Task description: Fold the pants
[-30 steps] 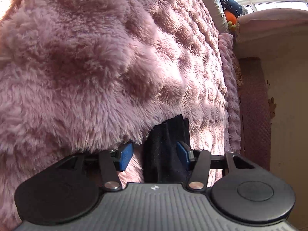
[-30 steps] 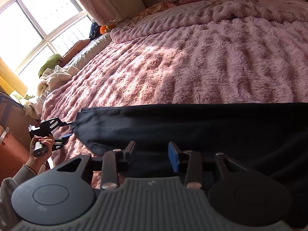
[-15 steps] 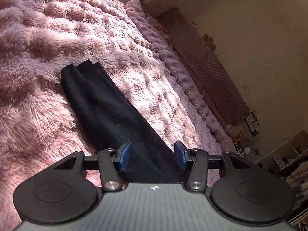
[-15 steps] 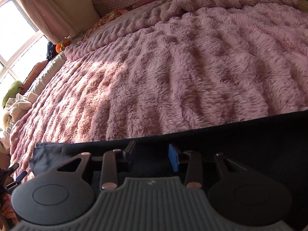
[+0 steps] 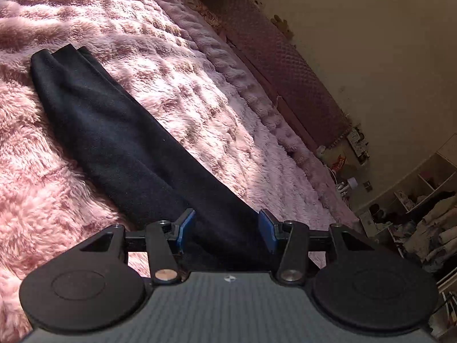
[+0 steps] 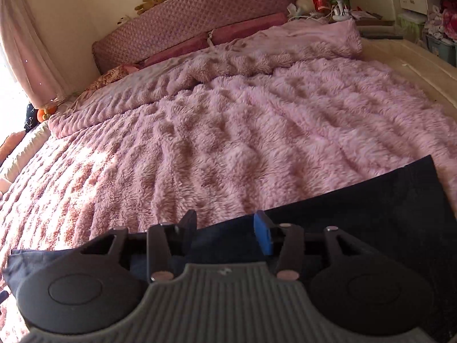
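Black pants [image 5: 120,140] lie as one long folded strip on the fluffy pink blanket [image 5: 200,91]. Their narrow leg end is at the upper left of the left wrist view. My left gripper [image 5: 227,228] is open and hovers over the strip's near part. Its blue pads [image 5: 185,227] stand clear on either side of the cloth. In the right wrist view the pants [image 6: 371,211] run across the bottom, with the wide end at the right. My right gripper [image 6: 225,227] is over their far edge with its jaws opening. The fabric lies under them, not pinched.
A quilted maroon headboard [image 6: 194,20] and pillows [image 6: 245,28] close off the far end of the bed. A cluttered nightstand [image 6: 337,8] and shelves [image 6: 434,5] stand at the right. A curtain [image 6: 31,51] and an orange toy [image 6: 45,114] are at the left by the window.
My left gripper drew back from the leg end and swung round, so it looks along the whole strip. My right gripper slid right along the pants and its jaws widened. The hand left its view.
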Action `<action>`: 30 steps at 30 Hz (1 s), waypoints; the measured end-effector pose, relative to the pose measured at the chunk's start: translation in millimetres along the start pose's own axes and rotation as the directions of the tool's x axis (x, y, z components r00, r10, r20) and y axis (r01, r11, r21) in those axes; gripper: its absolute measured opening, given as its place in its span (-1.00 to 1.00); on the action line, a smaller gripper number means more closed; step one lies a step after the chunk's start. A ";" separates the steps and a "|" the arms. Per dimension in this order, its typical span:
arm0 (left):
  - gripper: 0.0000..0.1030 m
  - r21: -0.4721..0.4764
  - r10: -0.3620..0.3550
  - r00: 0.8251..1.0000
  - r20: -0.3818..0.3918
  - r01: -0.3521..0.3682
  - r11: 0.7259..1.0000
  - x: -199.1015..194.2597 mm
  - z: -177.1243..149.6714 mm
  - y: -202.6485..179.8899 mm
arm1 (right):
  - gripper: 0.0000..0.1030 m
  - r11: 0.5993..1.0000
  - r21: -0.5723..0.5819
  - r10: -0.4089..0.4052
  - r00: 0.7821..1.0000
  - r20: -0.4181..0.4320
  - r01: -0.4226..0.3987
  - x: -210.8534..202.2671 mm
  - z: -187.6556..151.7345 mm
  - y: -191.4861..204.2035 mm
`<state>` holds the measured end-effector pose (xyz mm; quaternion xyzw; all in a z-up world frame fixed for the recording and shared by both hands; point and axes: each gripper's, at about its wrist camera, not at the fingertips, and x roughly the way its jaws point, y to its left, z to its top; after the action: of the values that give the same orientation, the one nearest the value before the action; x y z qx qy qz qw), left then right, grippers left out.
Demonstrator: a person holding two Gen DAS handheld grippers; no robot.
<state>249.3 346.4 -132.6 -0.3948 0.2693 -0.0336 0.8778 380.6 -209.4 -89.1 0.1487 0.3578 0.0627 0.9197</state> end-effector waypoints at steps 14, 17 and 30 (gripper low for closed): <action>0.07 -0.043 -0.076 0.954 -0.290 0.067 0.997 58.8 -119.9 -74.2 | 0.24 0.945 0.323 -0.054 0.998 -0.017 0.057 -159.2 -84.7 -149.6; 0.07 -0.122 -0.094 0.953 -0.289 0.061 0.991 65.6 -127.6 -67.8 | 0.23 0.891 0.453 0.009 0.999 -0.045 0.012 -151.0 -101.9 -170.5; 0.09 -0.363 -0.138 0.960 -0.242 0.043 0.931 100.9 -117.3 -21.7 | -0.32 0.603 0.779 0.136 0.984 0.111 -0.171 -108.1 -121.9 -216.1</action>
<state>280.1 225.0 -225.9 -0.5504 0.3666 -0.0775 0.7461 220.4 -410.4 -174.1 0.5670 0.3165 -0.0242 0.7601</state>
